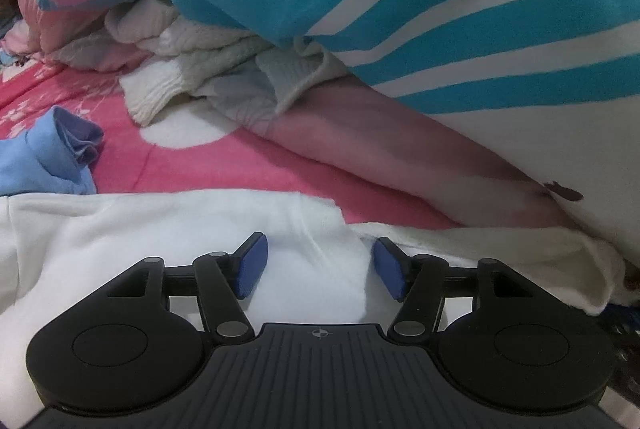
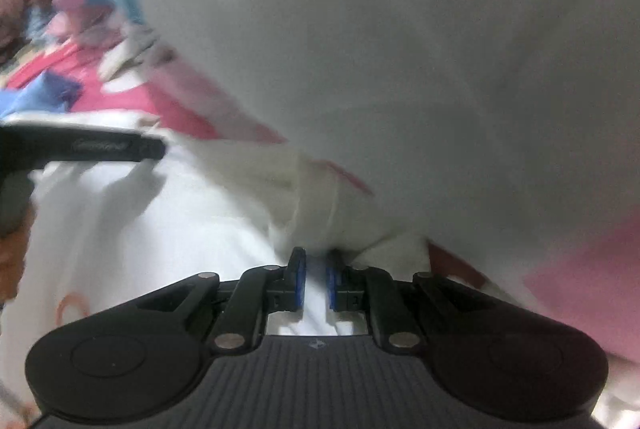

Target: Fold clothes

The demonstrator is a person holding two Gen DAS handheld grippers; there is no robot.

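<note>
A pink sheet point(image 1: 208, 165) is spread under a white garment point(image 1: 120, 229). The garment is straddled by the left gripper point(image 1: 316, 267), jaws released. A fold of it is pinched in the nearly clenched right gripper point(image 2: 316, 279).

A white fleece garment point(image 1: 120, 229) lies spread flat on the pink bedsheet point(image 1: 224, 169), with a raised fold near its middle and an orange mark on its cloth. Beyond it on the bedsheet lie a crumpled blue garment point(image 1: 44, 157) and a cream knitted one point(image 1: 192, 49).
</note>
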